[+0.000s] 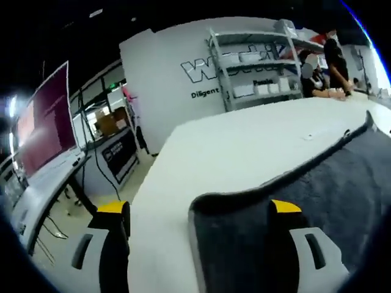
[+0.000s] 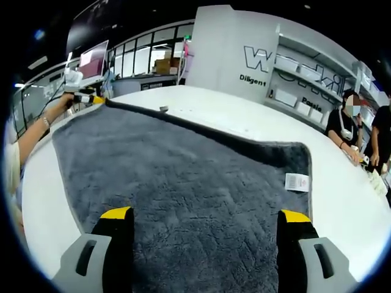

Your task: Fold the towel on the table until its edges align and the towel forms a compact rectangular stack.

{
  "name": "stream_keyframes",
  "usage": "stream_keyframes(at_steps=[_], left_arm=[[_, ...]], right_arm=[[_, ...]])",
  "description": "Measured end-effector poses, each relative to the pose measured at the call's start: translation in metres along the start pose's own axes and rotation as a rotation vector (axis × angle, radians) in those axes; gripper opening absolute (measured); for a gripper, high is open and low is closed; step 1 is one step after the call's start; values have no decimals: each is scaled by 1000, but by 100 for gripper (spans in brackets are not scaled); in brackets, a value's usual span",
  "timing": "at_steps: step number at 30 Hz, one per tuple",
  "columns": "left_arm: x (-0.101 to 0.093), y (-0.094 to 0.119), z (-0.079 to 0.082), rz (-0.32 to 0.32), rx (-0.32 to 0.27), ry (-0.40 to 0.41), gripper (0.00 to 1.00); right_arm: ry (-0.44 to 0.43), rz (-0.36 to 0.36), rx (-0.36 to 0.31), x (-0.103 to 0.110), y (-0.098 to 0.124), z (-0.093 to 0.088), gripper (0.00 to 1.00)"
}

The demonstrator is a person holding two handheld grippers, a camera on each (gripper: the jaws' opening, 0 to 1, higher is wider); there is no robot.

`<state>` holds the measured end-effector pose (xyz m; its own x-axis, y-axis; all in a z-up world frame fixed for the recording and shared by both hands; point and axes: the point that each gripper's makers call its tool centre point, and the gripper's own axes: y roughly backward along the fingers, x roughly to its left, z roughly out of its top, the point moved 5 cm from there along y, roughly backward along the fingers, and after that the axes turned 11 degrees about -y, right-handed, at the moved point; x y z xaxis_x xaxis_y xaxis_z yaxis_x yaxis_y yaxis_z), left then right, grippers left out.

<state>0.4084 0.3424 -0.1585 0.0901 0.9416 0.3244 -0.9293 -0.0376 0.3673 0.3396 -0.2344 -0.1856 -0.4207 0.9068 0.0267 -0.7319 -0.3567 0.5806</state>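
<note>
Towel spread flat beneath open right tongs.

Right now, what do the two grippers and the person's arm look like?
Each gripper has two black jaws with yellow tips and light grey housings with dark slots: the left gripper and the right gripper. In the right gripper view, the left gripper shows again, far off at the towel corner, with a yellow tip. The person's arm there wears a bracelet and a pale short sleeve.
</note>
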Motion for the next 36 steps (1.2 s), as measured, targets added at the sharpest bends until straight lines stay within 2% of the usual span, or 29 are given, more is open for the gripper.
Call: stream_keyframes(at_steps=[4, 6, 9, 12, 17, 20, 26, 36], left_arm=[[-21, 14, 0, -111, -34, 43, 99], [-30, 20, 3, -151, -64, 64, 99], [-43, 30, 4, -203, -75, 85, 99], [-60, 41, 8, -260, -87, 75, 99], [-83, 62, 13, -326, -150, 55, 99], [-86, 63, 10, -339, -160, 44, 99], [-89, 62, -3, -387, -134, 77, 99], [-75, 68, 5, -378, -184, 135, 99]], right_arm=[[-4, -6, 6, -2, -1, -1, 99], [-6, -9, 8, -2, -2, -2, 99], [-8, -13, 12, -3, -2, -3, 99], [-9, -15, 14, -4, -3, -3, 99], [-9, -9, 12, -2, -2, -3, 99], [-13, -4, 14, -2, -4, -4, 99], [-21, -5, 18, -5, -6, -5, 99], [-53, 20, -49, -7, -2, 3, 99]])
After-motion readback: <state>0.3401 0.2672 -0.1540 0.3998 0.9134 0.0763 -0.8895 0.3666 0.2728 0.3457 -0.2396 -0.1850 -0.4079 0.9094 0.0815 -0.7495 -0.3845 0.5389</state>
